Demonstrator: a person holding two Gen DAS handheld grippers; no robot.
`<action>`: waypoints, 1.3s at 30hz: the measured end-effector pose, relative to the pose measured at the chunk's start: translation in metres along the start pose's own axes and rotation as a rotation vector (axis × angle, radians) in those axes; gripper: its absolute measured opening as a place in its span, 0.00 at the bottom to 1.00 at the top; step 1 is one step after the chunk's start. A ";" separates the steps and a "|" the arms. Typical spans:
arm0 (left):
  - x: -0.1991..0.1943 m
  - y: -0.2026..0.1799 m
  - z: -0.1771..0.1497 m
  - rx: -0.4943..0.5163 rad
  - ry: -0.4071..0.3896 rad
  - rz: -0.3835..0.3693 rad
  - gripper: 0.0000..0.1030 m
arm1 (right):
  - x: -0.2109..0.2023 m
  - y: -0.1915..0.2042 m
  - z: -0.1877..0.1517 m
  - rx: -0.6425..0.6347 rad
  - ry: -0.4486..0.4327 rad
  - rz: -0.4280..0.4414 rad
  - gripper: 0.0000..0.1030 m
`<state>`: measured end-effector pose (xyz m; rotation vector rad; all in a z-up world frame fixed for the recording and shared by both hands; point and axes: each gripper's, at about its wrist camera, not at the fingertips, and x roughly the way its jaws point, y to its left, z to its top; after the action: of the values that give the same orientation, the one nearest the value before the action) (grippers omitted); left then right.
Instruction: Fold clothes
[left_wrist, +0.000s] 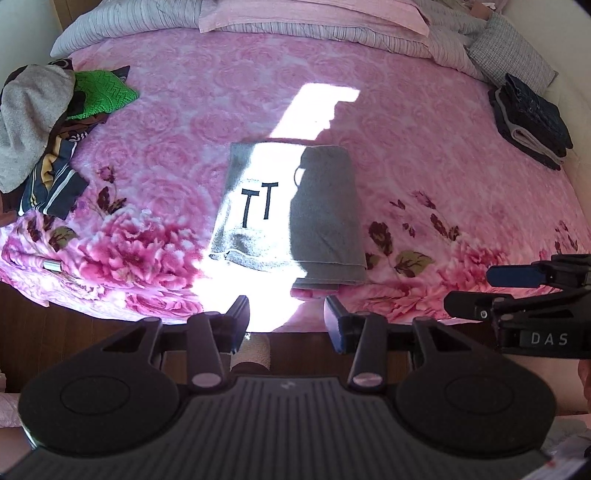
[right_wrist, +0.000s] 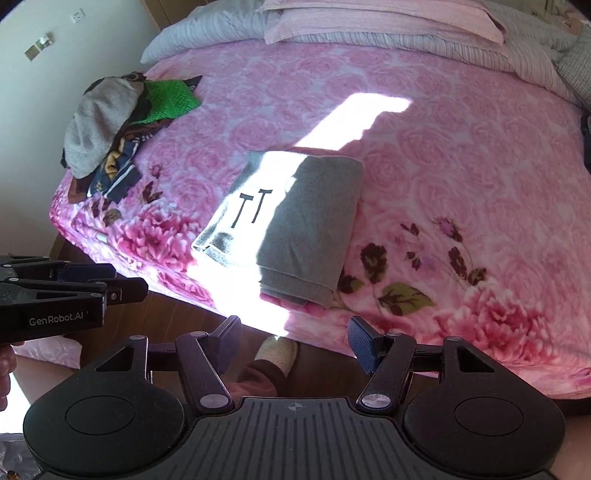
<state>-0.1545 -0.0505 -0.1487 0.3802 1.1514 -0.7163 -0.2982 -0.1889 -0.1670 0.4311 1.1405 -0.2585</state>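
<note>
A grey folded garment (left_wrist: 288, 210) with a black "TT" print lies flat near the front edge of the pink flowered bed (left_wrist: 166, 122); a strip of sunlight crosses its left half. My left gripper (left_wrist: 286, 314) hovers just short of its near edge, open, with nothing between its fingers. In the right wrist view the same garment (right_wrist: 295, 229) lies ahead, slightly to the left. My right gripper (right_wrist: 295, 330) is open and empty above the bed edge. Each gripper shows in the other's view: the right gripper (left_wrist: 469, 288) at the right, the left gripper (right_wrist: 127, 280) at the left.
A heap of unfolded clothes (left_wrist: 44, 122) in grey, green and navy sits at the bed's left side. A stack of dark folded clothes (left_wrist: 532, 114) rests at the far right. Pillows and striped quilts (left_wrist: 295, 22) line the back. A slippered foot (right_wrist: 277, 354) stands on the wooden floor.
</note>
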 end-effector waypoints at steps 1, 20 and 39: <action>0.004 0.004 0.004 0.002 0.009 -0.003 0.38 | 0.004 -0.001 0.004 0.011 0.001 -0.003 0.59; 0.184 0.150 0.035 -0.308 0.025 -0.296 0.54 | 0.096 -0.107 0.007 0.434 0.037 -0.206 0.59; 0.217 0.131 0.065 -0.101 -0.072 -0.350 0.19 | 0.128 -0.116 0.022 0.449 0.086 -0.199 0.59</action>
<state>0.0284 -0.0646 -0.3353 0.0658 1.1940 -0.9638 -0.2767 -0.2999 -0.3000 0.7299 1.2104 -0.6833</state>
